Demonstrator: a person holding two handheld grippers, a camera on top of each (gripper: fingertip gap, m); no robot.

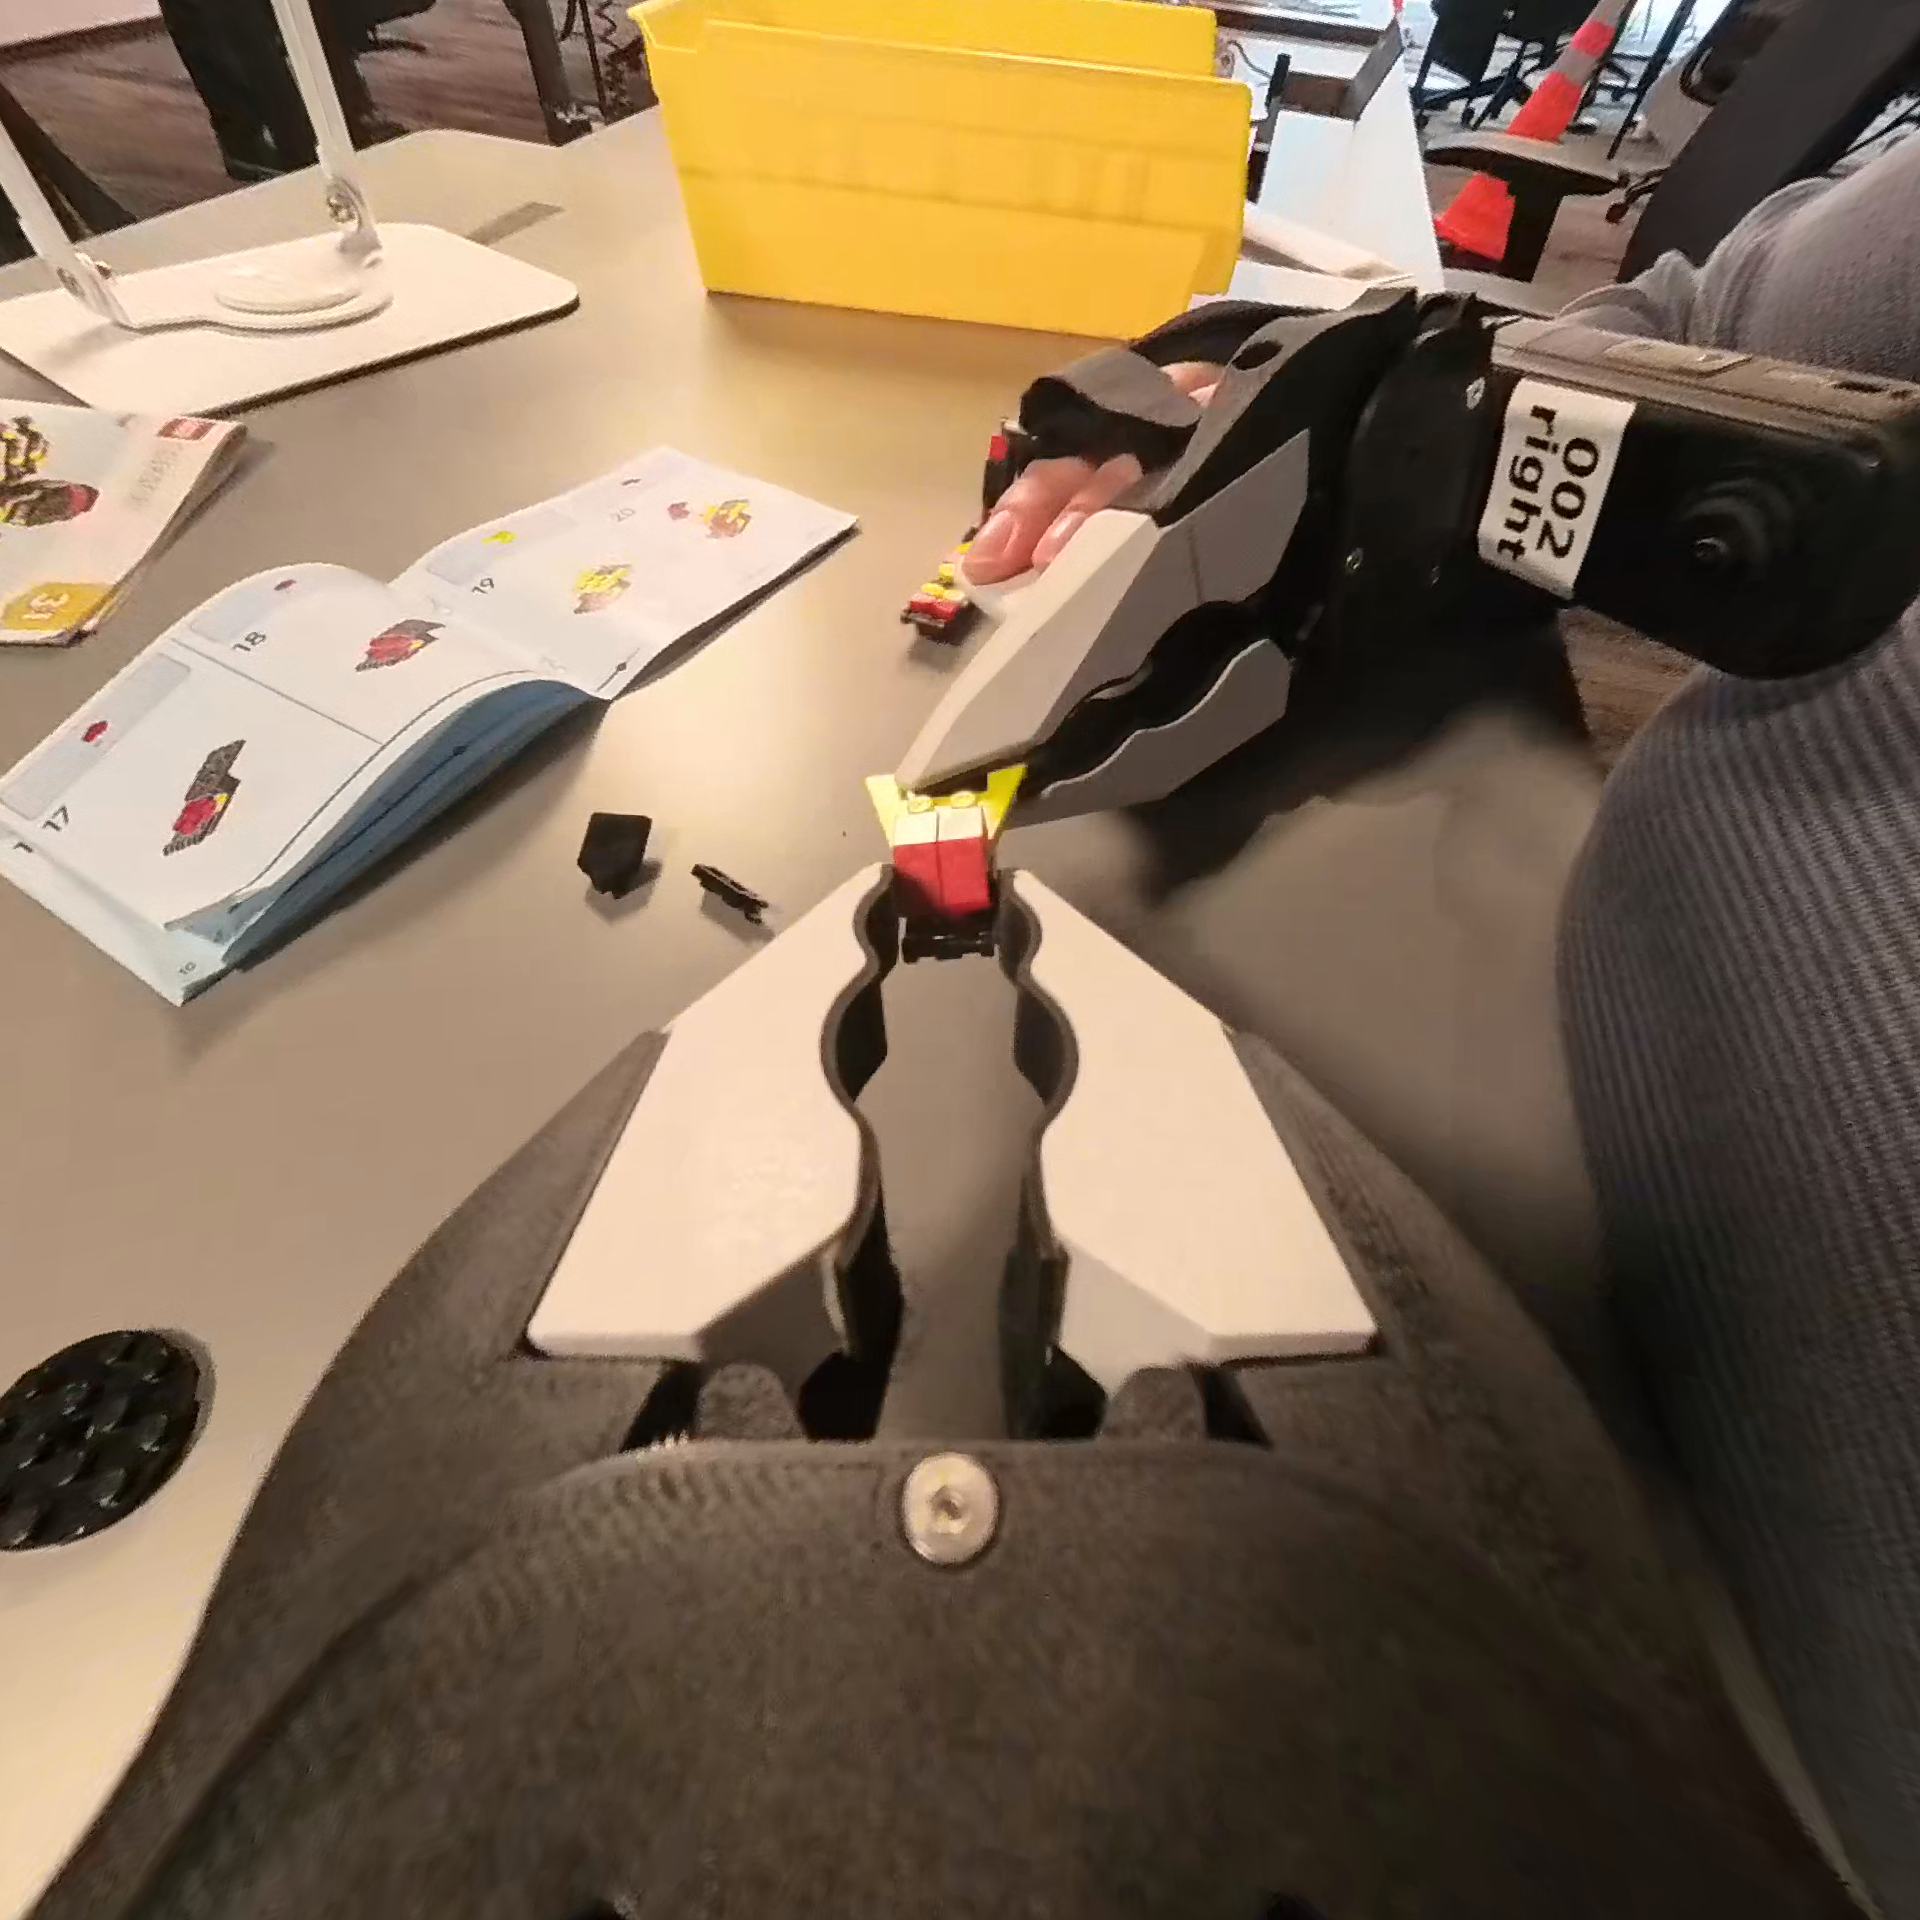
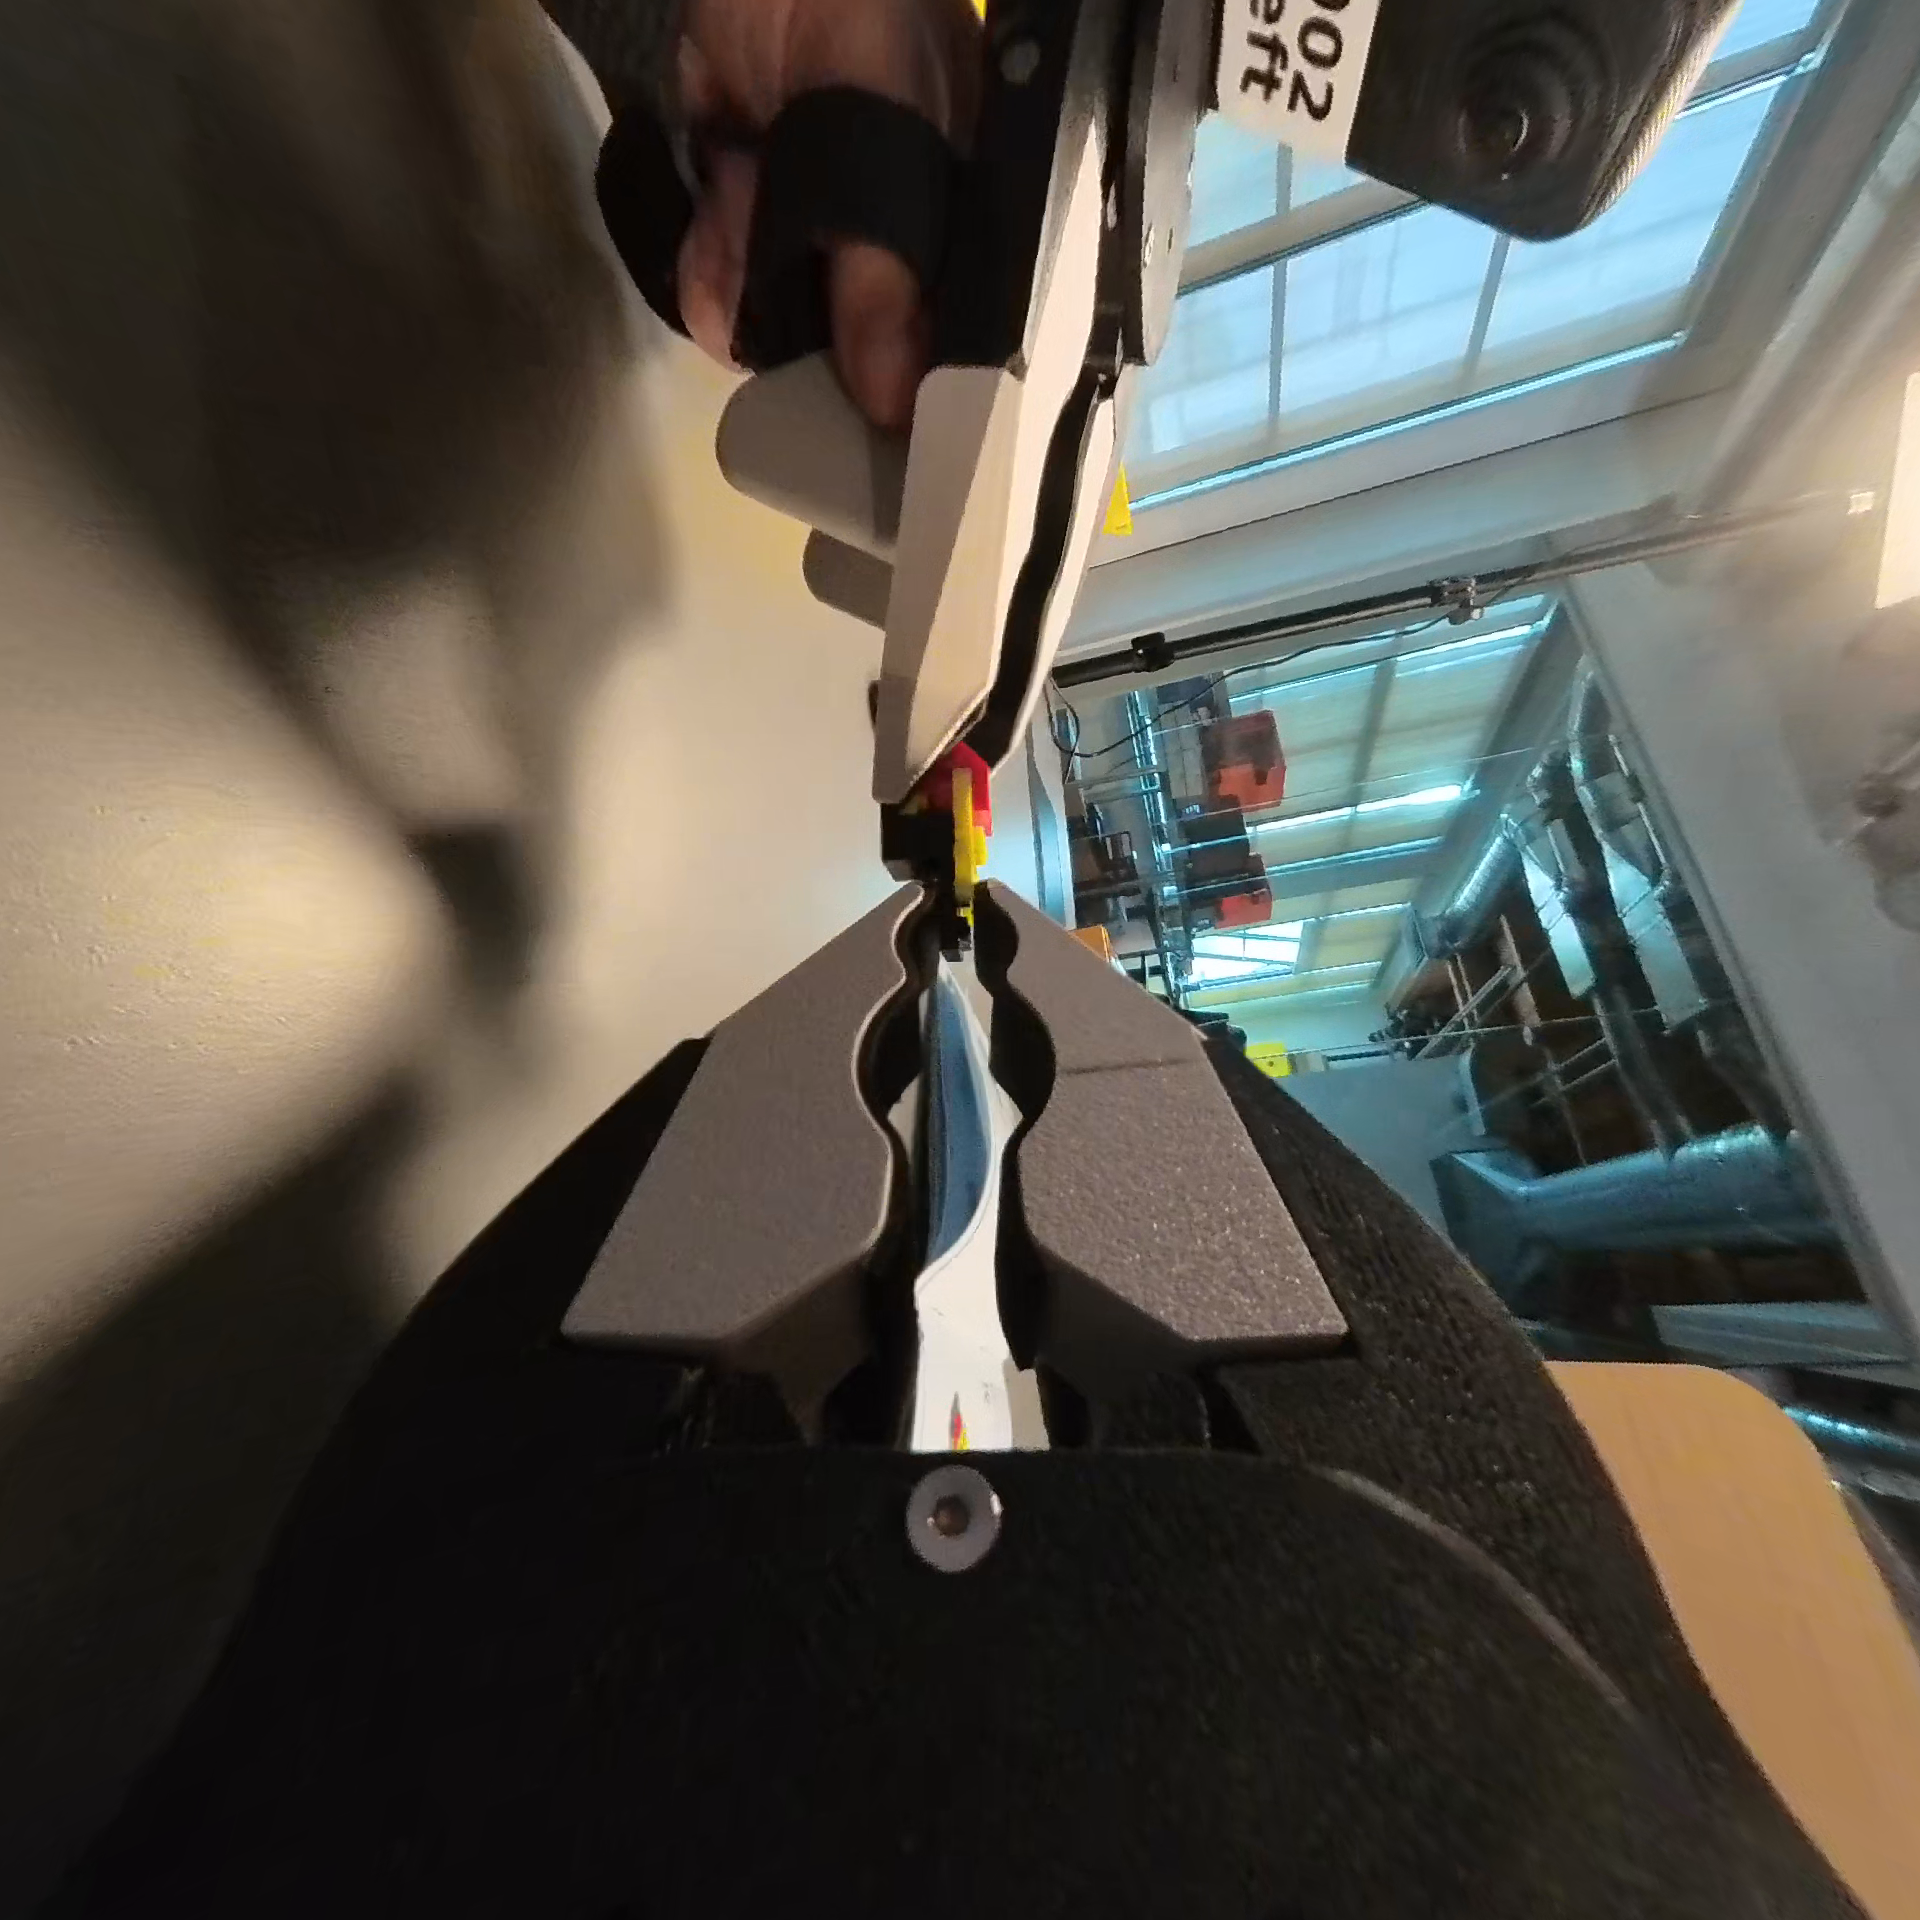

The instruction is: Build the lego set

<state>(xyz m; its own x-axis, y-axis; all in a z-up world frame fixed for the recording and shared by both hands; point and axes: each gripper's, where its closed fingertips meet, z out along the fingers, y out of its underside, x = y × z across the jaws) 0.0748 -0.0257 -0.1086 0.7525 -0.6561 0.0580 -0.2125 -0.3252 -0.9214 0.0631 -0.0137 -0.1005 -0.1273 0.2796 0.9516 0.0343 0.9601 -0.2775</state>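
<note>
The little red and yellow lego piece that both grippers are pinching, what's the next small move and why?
Probably squeeze the two halves together. The left gripper clamps the red and black end of the lego assembly, the right gripper grips its yellow end, and it is held above the table, so only counter-pressure can seat the bricks.

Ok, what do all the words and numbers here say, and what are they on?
I don't read writing out; here is where it stands.
White sticker on the right gripper: printed text.
White label on the left gripper: printed text, cut off.
Open paper instruction booklet: step numbers.
Closed booklet at the left: logo, badge.
Yellow triangle sign: too small.
</note>
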